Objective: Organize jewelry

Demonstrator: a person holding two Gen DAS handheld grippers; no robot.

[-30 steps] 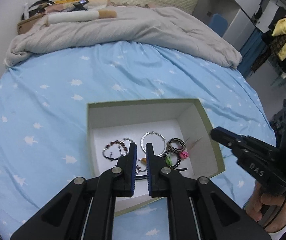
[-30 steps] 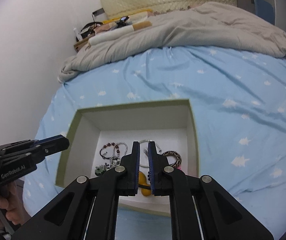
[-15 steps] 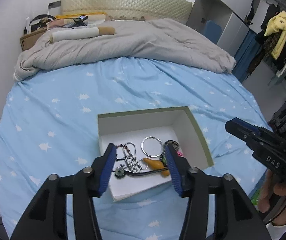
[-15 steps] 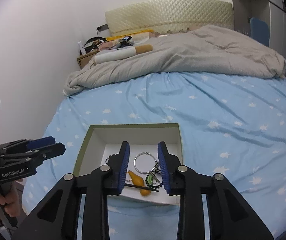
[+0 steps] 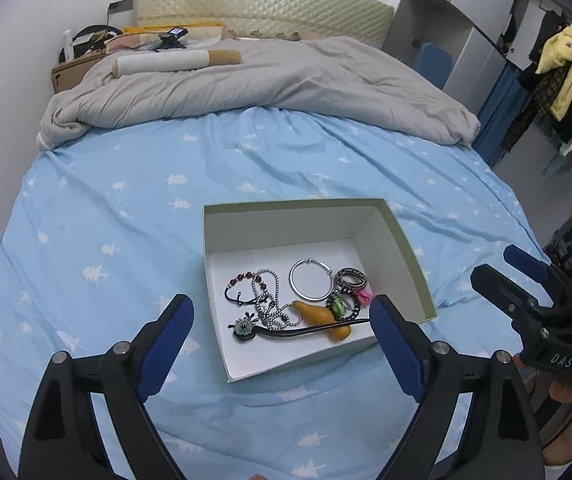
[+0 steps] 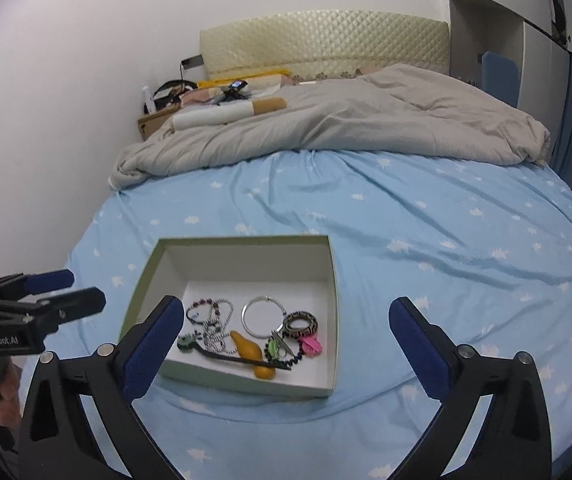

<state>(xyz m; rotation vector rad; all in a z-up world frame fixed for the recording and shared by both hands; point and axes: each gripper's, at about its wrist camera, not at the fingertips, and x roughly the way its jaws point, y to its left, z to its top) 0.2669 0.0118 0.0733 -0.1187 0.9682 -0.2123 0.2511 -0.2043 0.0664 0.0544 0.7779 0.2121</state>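
An open box (image 5: 406,256) (image 6: 332,280), white inside with a green rim, lies on the blue bed sheet. It holds jewelry: a silver hoop (image 5: 310,286) (image 6: 263,317), a bead bracelet (image 5: 241,285), a silver chain (image 5: 273,312), a patterned bangle (image 5: 350,279) (image 6: 301,324), an orange gourd pendant on a dark stick (image 5: 324,320) (image 6: 250,350) and a pink piece (image 6: 312,345). My left gripper (image 5: 281,316) is wide open and empty, held back above the box's near edge. My right gripper (image 6: 286,316) is wide open and empty, also in front of the box.
A grey duvet (image 5: 253,84) is bunched across the far half of the bed, with a rolled pillow (image 5: 177,63) and clutter by the headboard. A wall runs along the left. Wardrobes and hanging clothes (image 5: 566,64) stand at the right.
Both grippers went from shut low inside the box to wide open. Both pulled back and up, away from the box. The jewelry lies in the box.
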